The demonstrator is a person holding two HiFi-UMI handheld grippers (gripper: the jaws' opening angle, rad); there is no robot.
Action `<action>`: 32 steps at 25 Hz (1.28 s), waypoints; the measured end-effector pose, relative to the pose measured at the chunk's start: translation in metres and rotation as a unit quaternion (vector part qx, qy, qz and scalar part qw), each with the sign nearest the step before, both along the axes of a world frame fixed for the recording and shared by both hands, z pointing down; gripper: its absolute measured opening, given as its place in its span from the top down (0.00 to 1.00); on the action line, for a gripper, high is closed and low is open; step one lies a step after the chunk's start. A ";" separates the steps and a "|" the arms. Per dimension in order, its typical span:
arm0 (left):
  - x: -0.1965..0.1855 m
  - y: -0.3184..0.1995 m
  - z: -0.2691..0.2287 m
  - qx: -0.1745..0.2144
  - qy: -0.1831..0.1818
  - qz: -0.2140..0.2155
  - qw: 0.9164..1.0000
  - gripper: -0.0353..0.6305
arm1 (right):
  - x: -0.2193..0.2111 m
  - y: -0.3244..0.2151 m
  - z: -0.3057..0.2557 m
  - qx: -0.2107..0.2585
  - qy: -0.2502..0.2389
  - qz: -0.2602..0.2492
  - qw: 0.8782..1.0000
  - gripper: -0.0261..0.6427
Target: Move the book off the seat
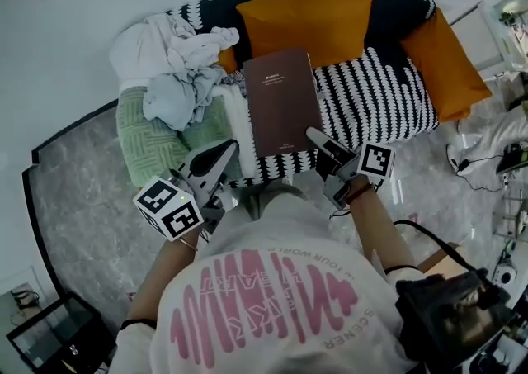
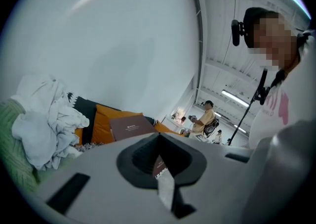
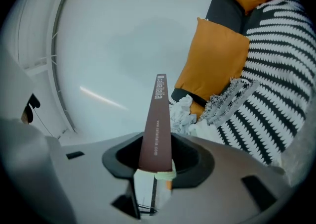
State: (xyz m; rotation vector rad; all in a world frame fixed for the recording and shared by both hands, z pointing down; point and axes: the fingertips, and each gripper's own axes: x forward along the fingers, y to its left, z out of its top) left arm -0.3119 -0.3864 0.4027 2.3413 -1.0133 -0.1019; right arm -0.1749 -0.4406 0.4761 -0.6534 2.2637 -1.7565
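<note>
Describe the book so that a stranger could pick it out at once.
Start at the sofa with the striped throw and orange cushions. Over its middle, right of the heap of pale clothes, is the book, pinched at its near end by the left gripper and the right gripper. It is the only flat, stiff, dark brown rectangle among soft fabrics.

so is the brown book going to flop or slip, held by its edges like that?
Probably stiff: the book spans flat between the left tool and right tool, no visible sag. Likely light: its edge looks thin in the right gripper view. Cover looks smooth, so it might pivot in such narrow edge grips.
</note>
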 end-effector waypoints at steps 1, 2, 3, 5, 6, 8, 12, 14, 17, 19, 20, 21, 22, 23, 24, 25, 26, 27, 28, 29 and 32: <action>-0.002 0.004 -0.006 0.004 0.008 0.007 1.000 0.94 | -0.002 0.005 -0.006 0.003 -0.006 0.005 1.000 0.72; -0.004 0.008 -0.012 0.008 0.019 0.015 1.000 0.94 | -0.004 0.010 -0.011 0.006 -0.010 0.011 1.000 0.72; -0.006 0.012 -0.019 0.014 0.030 0.022 0.999 0.94 | -0.004 0.015 -0.017 0.012 -0.013 0.016 1.000 0.72; -0.012 0.020 -0.031 0.029 0.046 0.033 0.998 0.94 | -0.005 0.023 -0.029 0.027 -0.023 0.026 0.999 0.72; -0.014 0.024 -0.036 0.037 0.047 0.036 0.998 0.94 | -0.005 0.027 -0.036 0.034 -0.030 0.030 0.999 0.72; -0.018 0.033 -0.044 0.054 0.037 0.045 0.997 0.94 | -0.005 0.037 -0.050 0.045 -0.049 0.038 0.997 0.72; -0.025 0.054 -0.054 0.076 0.016 0.067 0.995 0.94 | -0.007 0.062 -0.075 0.049 -0.094 0.056 0.993 0.72; -0.032 0.061 -0.056 0.073 0.025 0.074 0.994 0.94 | -0.008 0.074 -0.084 0.051 -0.102 0.063 0.991 0.72; -0.035 0.066 -0.063 0.073 0.034 0.078 0.994 0.94 | -0.005 0.091 -0.099 0.059 -0.106 0.064 0.991 0.72; -0.026 0.071 -0.075 0.074 0.027 0.075 0.994 0.94 | 0.003 0.106 -0.115 0.065 -0.111 0.055 0.990 0.72; -0.020 0.074 -0.083 0.075 0.022 0.070 0.994 0.94 | 0.008 0.113 -0.124 0.067 -0.112 0.049 0.990 0.72; -0.016 0.076 -0.090 0.076 0.019 0.064 0.995 0.94 | 0.011 0.118 -0.130 0.069 -0.113 0.044 0.990 0.72; -0.015 0.076 -0.094 0.079 0.016 0.057 0.995 0.94 | 0.012 0.122 -0.134 0.070 -0.116 0.041 0.990 0.72; -0.020 0.074 -0.094 0.083 0.013 0.050 0.995 0.94 | 0.009 0.123 -0.134 0.071 -0.121 0.039 0.989 0.72; -0.028 0.070 -0.091 0.089 0.011 0.044 0.995 0.94 | 0.004 0.122 -0.132 0.071 -0.126 0.038 0.989 0.72; -0.037 0.065 -0.088 0.096 0.012 0.037 0.995 0.94 | -0.002 0.120 -0.130 0.072 -0.132 0.038 0.988 0.72; -0.045 0.061 -0.088 0.103 0.014 0.029 0.994 0.94 | -0.005 0.119 -0.130 0.072 -0.139 0.037 0.987 0.72; -0.050 0.059 -0.092 0.110 0.018 0.019 0.994 0.94 | -0.005 0.119 -0.132 0.071 -0.145 0.035 0.986 0.72; -0.051 0.060 -0.100 0.116 0.022 0.008 0.993 0.94 | -0.003 0.119 -0.136 0.070 -0.152 0.033 0.985 0.72; -0.051 0.062 -0.108 0.123 0.027 -0.003 0.992 0.94 | 0.000 0.121 -0.140 0.068 -0.157 0.031 0.985 0.72; -0.048 0.070 -0.123 0.135 0.038 -0.032 0.990 0.94 | 0.010 0.123 -0.149 0.066 -0.169 0.021 0.983 0.72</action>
